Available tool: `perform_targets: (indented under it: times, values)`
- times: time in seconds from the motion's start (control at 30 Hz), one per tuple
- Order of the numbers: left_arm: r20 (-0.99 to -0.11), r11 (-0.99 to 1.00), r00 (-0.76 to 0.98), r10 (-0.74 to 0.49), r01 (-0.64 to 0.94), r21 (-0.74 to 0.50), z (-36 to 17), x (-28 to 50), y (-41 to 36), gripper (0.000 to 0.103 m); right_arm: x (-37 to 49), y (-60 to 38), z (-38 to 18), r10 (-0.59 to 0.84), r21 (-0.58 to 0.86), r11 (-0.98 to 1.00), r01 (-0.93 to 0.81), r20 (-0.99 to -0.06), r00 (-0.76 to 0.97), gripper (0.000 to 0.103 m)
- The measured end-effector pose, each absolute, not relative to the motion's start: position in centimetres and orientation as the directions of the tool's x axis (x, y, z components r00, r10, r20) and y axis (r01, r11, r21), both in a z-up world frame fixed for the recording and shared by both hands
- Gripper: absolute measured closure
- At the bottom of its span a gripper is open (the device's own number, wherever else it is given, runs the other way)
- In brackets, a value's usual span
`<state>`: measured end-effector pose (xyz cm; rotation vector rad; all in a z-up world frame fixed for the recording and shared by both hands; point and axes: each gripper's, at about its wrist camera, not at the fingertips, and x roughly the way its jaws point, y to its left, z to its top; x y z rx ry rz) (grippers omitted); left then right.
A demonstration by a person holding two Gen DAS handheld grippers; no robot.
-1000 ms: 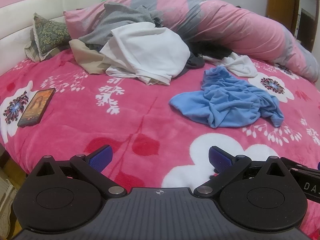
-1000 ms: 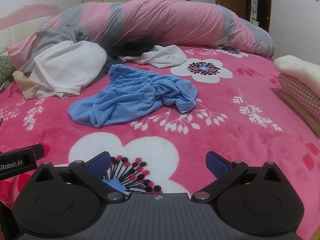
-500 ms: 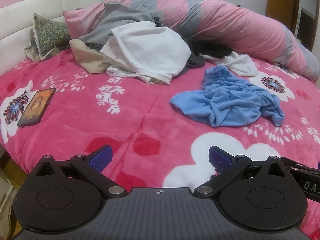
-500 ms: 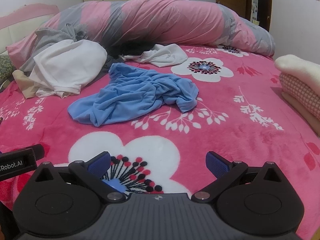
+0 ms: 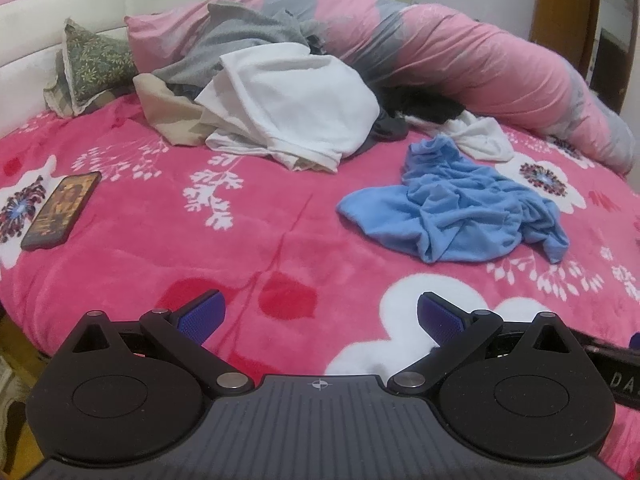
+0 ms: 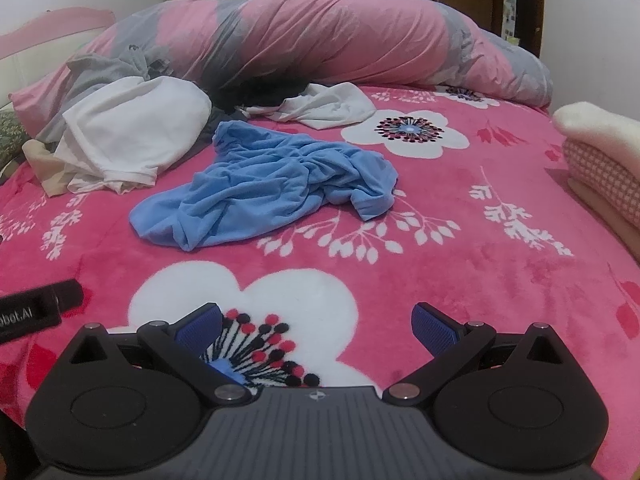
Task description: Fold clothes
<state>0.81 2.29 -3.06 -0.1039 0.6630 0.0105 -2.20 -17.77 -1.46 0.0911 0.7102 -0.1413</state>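
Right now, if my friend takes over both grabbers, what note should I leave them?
Left gripper: open, empty, low over the pink blanket.
Right gripper: open, empty too.
The blue garment lies crumpled, alone, mid-bed. The white garment tops the heap behind it.
A phone lies at the left.
Done: nothing in this heap.
Left: all the folding, likely the blue garment first.

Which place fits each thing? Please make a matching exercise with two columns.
Things:
1. crumpled blue garment
2. dark flat phone
3. green patterned cushion
4. white cloth heap

Places:
A. against the white headboard
B. alone on the pink blanket, far left in the left view
C. spread nearest both grippers
D. on the clothes pile

Pairs: 1-C, 2-B, 3-A, 4-D
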Motion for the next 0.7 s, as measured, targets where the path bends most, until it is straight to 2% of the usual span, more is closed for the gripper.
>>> perform_targets:
  times: [0.23, 0.43, 0.53, 0.63, 0.67, 0.7]
  values:
    - [-0.547, 0.990, 0.829, -0.118, 0.054, -0.132, -2.9, 2.9, 1.4, 0.000, -1.4, -20.0, -2.0, -0.055, 0.065, 0.991, 0.116, -0.595, 0.802, 0.000]
    - [-0.474, 0.983, 0.862, -0.181, 0.150, -0.104, -2.9, 6.8, -0.9, 0.000, 2.5, -22.3, 0.8, -0.089, 0.013, 0.994, 0.108, -0.468, 0.879, 0.000]
    - [-0.454, 0.974, 0.863, -0.222, 0.212, -0.074, -3.1, 9.1, -2.2, 0.002, 6.0, -22.8, 2.2, -0.032, 0.009, 0.999, 0.039, -0.411, 0.911, 0.000]
    - [-0.451, 0.961, 0.850, -0.272, 0.263, -0.084, -3.8, 11.2, -3.1, 0.007, 10.1, -21.9, 2.7, 0.086, 0.019, 0.996, -0.085, -0.387, 0.918, 0.000]
    - [-0.448, 0.955, 0.844, -0.293, 0.283, -0.093, -4.1, 11.8, -3.2, 0.011, 11.7, -21.2, 2.7, 0.128, 0.013, 0.991, -0.133, -0.380, 0.916, 0.000]
    - [-0.453, 0.947, 0.833, -0.317, 0.304, -0.104, -4.7, 12.5, -3.4, 0.021, 13.2, -20.5, 2.5, 0.162, 0.004, 0.985, -0.174, -0.379, 0.911, 0.000]
